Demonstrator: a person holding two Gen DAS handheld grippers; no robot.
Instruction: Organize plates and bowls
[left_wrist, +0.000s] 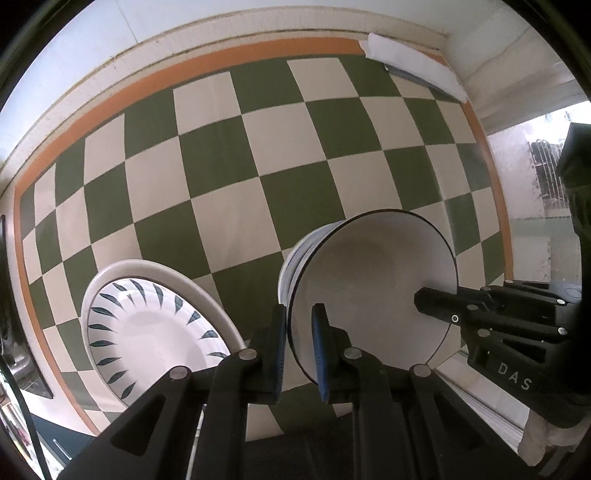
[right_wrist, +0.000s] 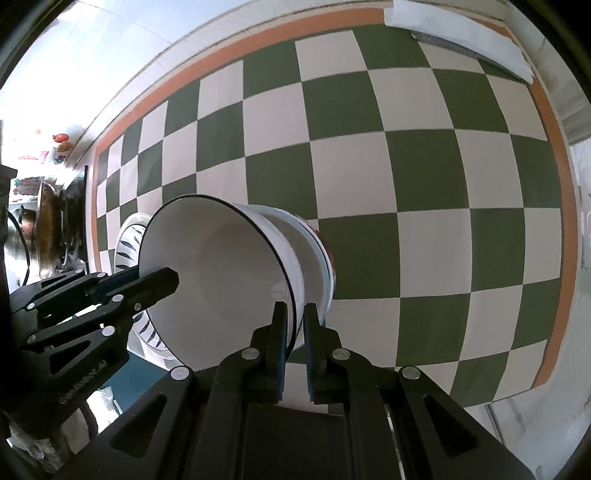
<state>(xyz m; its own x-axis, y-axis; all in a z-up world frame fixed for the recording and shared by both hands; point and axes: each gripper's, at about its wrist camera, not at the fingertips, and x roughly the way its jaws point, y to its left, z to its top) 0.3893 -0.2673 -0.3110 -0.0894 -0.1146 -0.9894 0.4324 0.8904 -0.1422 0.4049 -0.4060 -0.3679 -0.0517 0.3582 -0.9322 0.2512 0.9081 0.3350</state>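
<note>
Both grippers carry the bowl stack toward the patterned plate.

Left wrist: left gripper pinches the white bowl rim, plate at eight o'clock. Right wrist: right gripper clamps the opposite rim; lowering level comes next, I judge.

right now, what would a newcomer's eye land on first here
The white bowl with a thin dark rim at centre, held from both sides: the left claw pinches its near edge while the right claw grips the opposite edge, with more bowls nested beneath it. Under everything runs the green and cream checkered cloth, and a plate with dark leaf marks sits to the bowl's left.
</note>
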